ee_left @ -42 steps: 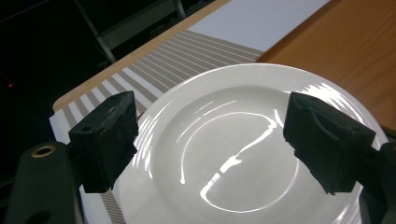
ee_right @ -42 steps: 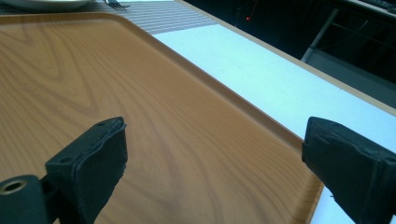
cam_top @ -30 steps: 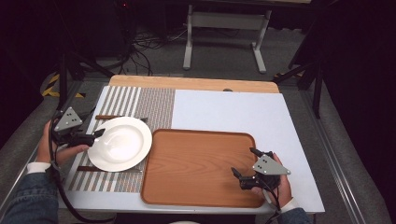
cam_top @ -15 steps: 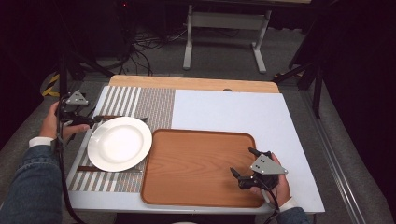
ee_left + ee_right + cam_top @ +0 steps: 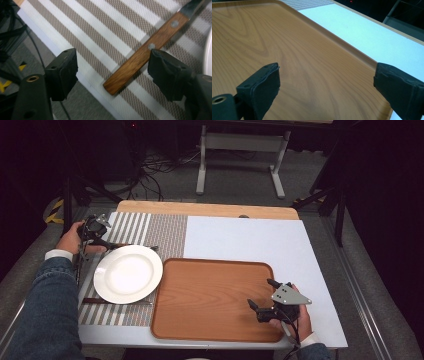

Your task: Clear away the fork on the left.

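The table (image 5: pixel 260 240) carries, from largest to smallest, a wooden tray (image 5: pixel 210 295) at its near edge, a striped placemat (image 5: pixel 150 227) along its left edge, a white plate (image 5: pixel 128 273) on that mat touching the tray's left rim, and two pieces of wooden-handled cutlery. One lies at the plate's near side (image 5: pixel 100 300); the other, a knife (image 5: pixel 147 48), lies on the mat beyond the plate, its handle end pointing at the table's left edge and its blade running toward the plate's far rim. The left gripper (image 5: pixel 102 241) hangs over that handle end with its jaws apart; they have just been closing, and the handle lies between them, not yet pressed by either pad. The right gripper (image 5: pixel 263 296) rests spread wide over the tray's near right corner, holding nothing. The knife looks light and stiff, so it should lift without sagging, but the varnished wood is smooth and the handle is slim, so a pinch near its very tip could let it pivot or slide. Taking it across the flat sides near the first rivet, blade kept level, seems the surer hold; the plate beside it is fragile and should not be knocked.
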Tool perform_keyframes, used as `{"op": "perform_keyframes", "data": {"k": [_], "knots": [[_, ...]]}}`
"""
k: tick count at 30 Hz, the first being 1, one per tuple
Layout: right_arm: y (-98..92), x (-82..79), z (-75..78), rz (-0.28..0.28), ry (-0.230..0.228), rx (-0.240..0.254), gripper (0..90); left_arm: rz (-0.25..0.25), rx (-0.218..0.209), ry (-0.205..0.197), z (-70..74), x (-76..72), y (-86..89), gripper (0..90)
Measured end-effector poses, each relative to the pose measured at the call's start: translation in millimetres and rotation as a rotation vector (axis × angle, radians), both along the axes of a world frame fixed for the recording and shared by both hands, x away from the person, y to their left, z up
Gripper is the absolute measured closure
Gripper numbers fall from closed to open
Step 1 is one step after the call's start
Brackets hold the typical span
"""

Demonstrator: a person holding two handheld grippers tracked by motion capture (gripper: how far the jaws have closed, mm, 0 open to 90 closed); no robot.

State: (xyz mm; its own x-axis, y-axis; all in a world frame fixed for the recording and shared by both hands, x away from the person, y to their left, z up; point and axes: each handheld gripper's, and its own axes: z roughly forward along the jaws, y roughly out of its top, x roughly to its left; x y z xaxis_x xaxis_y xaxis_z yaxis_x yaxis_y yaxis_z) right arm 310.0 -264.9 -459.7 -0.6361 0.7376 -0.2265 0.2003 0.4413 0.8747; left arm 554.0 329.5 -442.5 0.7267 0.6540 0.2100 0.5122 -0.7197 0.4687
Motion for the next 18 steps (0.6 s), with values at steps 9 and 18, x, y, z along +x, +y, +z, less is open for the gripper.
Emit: {"op": "perform_keyframes", "data": {"k": [9,18], "knots": [[-0.3,-0.9,-1.2,0.001,0.005,-0.009,7.5,-0.083,0.001,0.106,-7.2,5.0,-12.1,32.0],[1.4,0.5,-5.0,0.007,0.031,-0.034,7.5,-0.133,-0.040,0.173,-6.7,3.6,-12.4,56.5]]}}
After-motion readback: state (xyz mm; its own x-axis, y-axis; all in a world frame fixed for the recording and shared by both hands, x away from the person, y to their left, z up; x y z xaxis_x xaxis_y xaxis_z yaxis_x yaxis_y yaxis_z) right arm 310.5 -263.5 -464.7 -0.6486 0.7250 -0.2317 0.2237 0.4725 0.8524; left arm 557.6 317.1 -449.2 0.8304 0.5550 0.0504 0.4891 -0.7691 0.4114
